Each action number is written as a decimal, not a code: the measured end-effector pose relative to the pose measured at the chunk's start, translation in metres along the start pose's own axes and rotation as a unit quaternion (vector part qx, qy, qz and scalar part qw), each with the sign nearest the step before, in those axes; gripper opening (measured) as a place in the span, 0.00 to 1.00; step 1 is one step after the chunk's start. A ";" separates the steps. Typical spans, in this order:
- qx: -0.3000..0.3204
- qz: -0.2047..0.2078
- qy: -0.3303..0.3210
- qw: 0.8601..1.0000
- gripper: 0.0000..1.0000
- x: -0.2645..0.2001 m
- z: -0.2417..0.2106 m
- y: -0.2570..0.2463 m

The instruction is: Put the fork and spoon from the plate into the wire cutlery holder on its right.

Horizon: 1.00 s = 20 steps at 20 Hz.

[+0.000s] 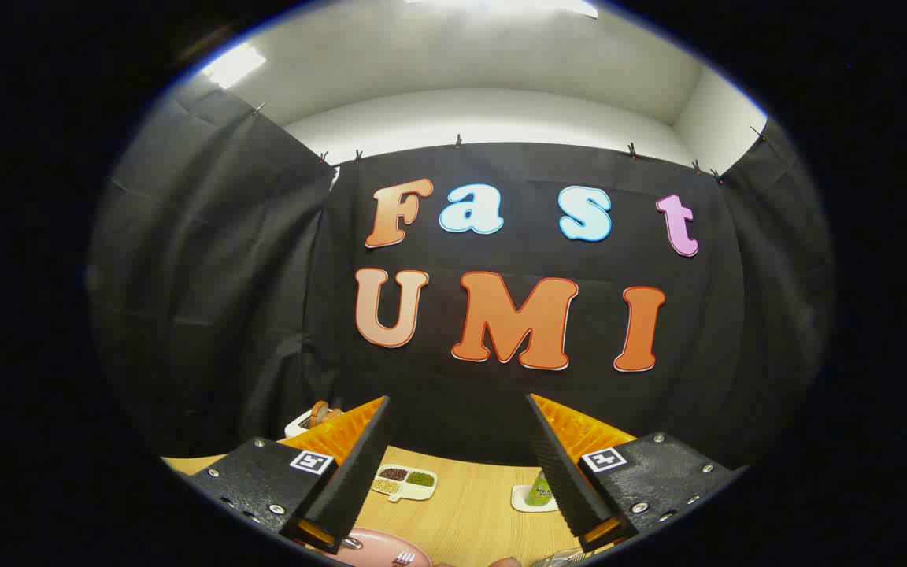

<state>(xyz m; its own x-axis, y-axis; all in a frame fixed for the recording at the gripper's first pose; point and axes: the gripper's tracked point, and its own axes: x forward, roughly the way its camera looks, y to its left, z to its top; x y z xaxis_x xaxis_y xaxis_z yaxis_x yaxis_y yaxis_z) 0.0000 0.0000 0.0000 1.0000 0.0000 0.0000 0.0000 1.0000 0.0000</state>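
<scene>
Wooden table (pixel 469 512) below wide-open jaws, fork (pixel 404 559) tines on pink plate (pixel 379 546), axis unclear.

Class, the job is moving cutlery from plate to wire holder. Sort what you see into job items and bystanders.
Job items: round pink plate; metal fork lying on it; wire cutlery holder; open gripper.
Bystanders: white divided dish of beans; green bottle on a white coaster.

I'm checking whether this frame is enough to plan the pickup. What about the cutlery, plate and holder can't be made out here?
- Pink plate: mostly cut off below the open gripper.
- Fork: tines alone show; handle cut off.
- Spoon: cannot tell; a small metal bit by one finger.
- Wire cutlery holder: a sliver of wire, too little to judge.
</scene>
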 end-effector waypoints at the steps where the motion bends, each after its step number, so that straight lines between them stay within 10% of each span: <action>1: 0.003 -0.001 0.002 1.000 0.99 0.000 -0.001 -0.001; 20: 0.058 -0.006 0.119 0.991 0.99 0.004 -0.075 0.009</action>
<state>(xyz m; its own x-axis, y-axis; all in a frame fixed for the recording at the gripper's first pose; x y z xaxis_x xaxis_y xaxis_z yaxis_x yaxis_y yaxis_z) 0.0043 0.0088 -0.0746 0.9715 0.0015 -0.2369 0.0264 0.9931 0.1144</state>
